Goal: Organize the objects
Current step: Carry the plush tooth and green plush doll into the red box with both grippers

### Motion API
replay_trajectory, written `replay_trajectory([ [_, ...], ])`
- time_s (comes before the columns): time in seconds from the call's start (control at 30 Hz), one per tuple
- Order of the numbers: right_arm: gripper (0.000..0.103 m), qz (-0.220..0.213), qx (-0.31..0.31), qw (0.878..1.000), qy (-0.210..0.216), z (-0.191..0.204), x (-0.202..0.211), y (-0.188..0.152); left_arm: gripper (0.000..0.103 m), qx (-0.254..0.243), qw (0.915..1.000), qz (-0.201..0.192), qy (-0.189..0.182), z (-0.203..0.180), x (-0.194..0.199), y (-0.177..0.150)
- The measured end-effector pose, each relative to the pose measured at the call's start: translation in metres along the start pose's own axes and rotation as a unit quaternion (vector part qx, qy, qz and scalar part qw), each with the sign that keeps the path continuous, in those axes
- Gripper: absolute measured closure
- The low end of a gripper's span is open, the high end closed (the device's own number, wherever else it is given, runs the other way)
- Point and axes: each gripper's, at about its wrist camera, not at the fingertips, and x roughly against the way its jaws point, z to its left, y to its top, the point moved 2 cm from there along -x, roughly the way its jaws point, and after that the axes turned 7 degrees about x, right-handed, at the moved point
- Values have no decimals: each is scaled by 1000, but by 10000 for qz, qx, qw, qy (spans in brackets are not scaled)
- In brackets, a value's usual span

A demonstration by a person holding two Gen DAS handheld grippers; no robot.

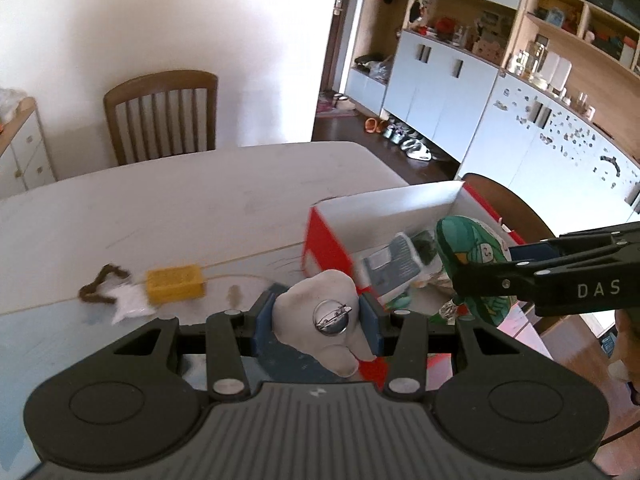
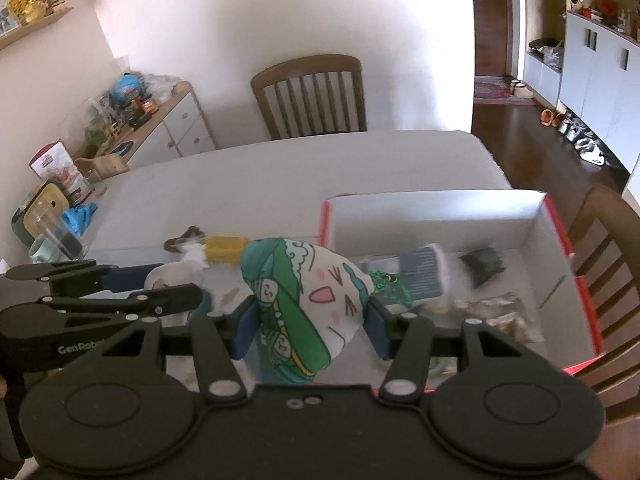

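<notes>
My left gripper (image 1: 318,314) is shut on a pale grey plush toy (image 1: 320,300) with a metal badge pin, held above the table just left of the red and white box (image 1: 320,232). My right gripper (image 2: 310,320) is shut on a green and white cartoon pillow (image 2: 304,288), held at the box's (image 2: 536,216) near left corner. The pillow also shows in the left wrist view (image 1: 472,252), and the grey plush in the right wrist view (image 2: 172,276). The box holds a blue-grey packet (image 2: 416,268), a dark item (image 2: 484,264) and other small things.
A yellow block (image 1: 174,282), a brown cord (image 1: 102,284) and a white bit (image 1: 130,304) lie on the table (image 1: 160,208) left of the box. Chairs stand at the far side (image 1: 160,116) and at the right (image 2: 600,248). A cluttered sideboard (image 2: 132,120) stands left.
</notes>
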Motion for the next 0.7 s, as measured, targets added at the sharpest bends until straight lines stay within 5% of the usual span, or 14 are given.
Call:
replay_trajectory([
  [0.7, 49, 193, -318, 9986, -382, -145, -6, -10, 58, -713, 9958, 553, -180, -129, -100, 13],
])
